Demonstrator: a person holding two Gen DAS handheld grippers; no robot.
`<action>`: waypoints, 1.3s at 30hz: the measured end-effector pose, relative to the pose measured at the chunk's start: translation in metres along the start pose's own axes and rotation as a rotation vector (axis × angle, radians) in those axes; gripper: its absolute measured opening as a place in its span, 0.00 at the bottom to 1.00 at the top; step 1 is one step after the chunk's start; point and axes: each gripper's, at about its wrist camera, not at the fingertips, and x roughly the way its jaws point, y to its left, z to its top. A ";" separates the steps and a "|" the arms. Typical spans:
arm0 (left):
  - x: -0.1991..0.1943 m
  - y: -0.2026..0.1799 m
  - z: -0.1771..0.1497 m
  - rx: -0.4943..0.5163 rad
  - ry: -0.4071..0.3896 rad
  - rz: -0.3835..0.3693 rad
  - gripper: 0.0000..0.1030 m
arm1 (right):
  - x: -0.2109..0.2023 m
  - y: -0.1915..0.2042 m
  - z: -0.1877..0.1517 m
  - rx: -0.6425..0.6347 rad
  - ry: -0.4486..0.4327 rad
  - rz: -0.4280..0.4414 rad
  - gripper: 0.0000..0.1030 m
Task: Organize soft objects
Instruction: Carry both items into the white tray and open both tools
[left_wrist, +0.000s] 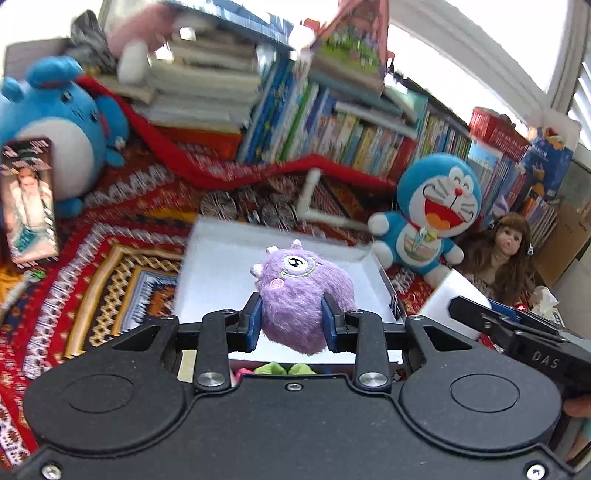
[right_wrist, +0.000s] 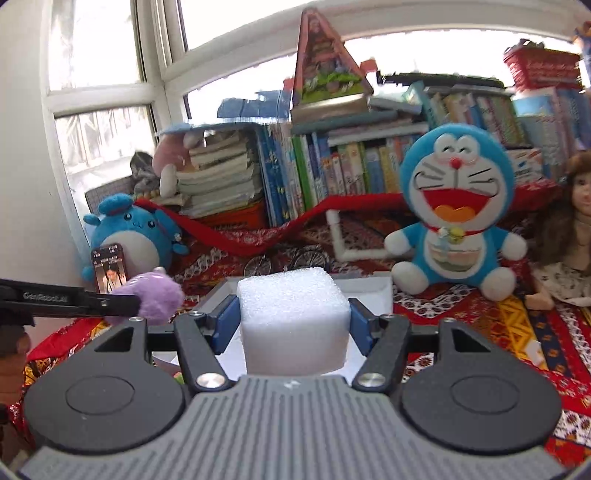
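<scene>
My left gripper (left_wrist: 291, 319) is shut on a fluffy purple monster plush (left_wrist: 301, 295) and holds it above a shallow white box (left_wrist: 221, 266) on the patterned rug. My right gripper (right_wrist: 291, 321) is shut on a white foam block (right_wrist: 293, 317), held over the same white box (right_wrist: 373, 291). In the right wrist view the purple plush (right_wrist: 151, 295) and the left gripper show at the left. In the left wrist view the foam block (left_wrist: 452, 299) and the right gripper show at the right. Green and pink soft things (left_wrist: 282, 368) peek out below the left fingers.
A Doraemon plush (right_wrist: 456, 214) sits right of the box, with a doll (right_wrist: 569, 229) beside it. A round blue plush (right_wrist: 135, 232) and a phone (right_wrist: 110, 267) stand at the left. Books (right_wrist: 332, 170) line the back, under a window. A white pipe frame (right_wrist: 351, 243) lies behind the box.
</scene>
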 end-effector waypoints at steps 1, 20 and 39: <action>0.010 0.000 0.008 -0.004 0.038 -0.003 0.30 | 0.007 0.000 0.003 -0.007 0.018 -0.001 0.64; 0.142 -0.021 0.021 -0.070 0.288 0.132 0.30 | 0.099 -0.010 -0.013 -0.038 0.227 -0.041 0.64; 0.167 -0.013 0.007 -0.088 0.349 0.161 0.31 | 0.124 -0.008 -0.032 -0.080 0.296 -0.045 0.67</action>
